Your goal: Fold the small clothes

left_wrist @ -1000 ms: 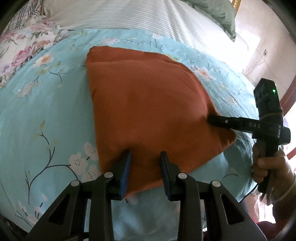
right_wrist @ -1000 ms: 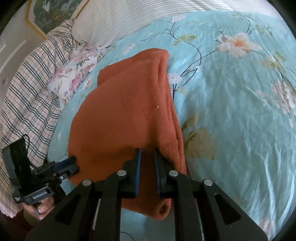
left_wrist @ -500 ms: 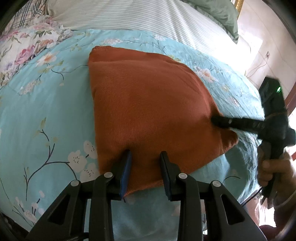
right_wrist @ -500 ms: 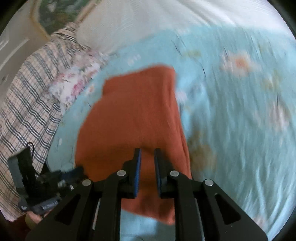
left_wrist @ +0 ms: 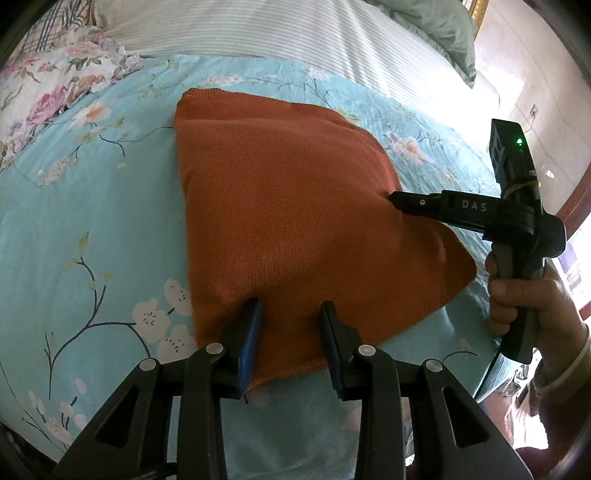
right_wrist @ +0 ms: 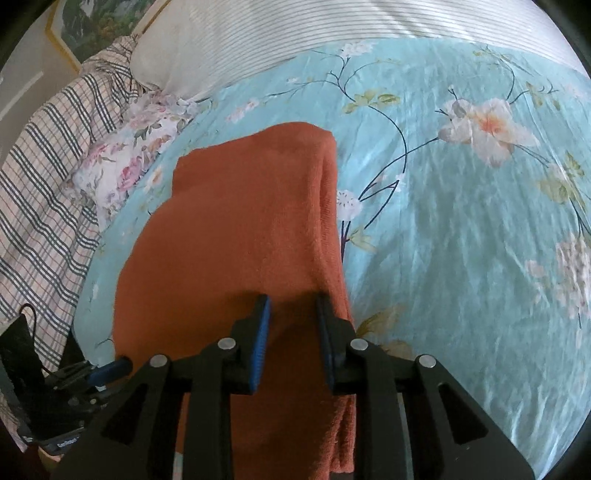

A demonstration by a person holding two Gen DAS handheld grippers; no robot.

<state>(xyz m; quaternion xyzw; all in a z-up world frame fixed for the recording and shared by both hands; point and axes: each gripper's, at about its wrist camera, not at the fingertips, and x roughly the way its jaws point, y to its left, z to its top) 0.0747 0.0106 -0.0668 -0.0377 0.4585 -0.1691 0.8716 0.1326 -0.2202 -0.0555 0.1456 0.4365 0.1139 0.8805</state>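
A folded rust-orange knit garment (left_wrist: 295,221) lies flat on the turquoise floral bedsheet (left_wrist: 103,221); in the right wrist view (right_wrist: 236,236) its folded layers show along the right edge. My left gripper (left_wrist: 290,308) is open, its fingers resting on the garment's near edge. My right gripper (right_wrist: 291,301) is open over the garment's near right side; it also shows in the left wrist view (left_wrist: 393,197), tips at the garment's right edge, held by a hand.
A white striped pillow (left_wrist: 295,40) and a green pillow (left_wrist: 436,26) lie at the bed's head. A floral pillow (right_wrist: 122,173) and a plaid blanket (right_wrist: 48,177) lie to the left. The bed edge (left_wrist: 491,362) runs near the hand.
My right gripper has opened from nearly shut and let go of the garment. The garment now lies flat. My left gripper stays open at the near edge.
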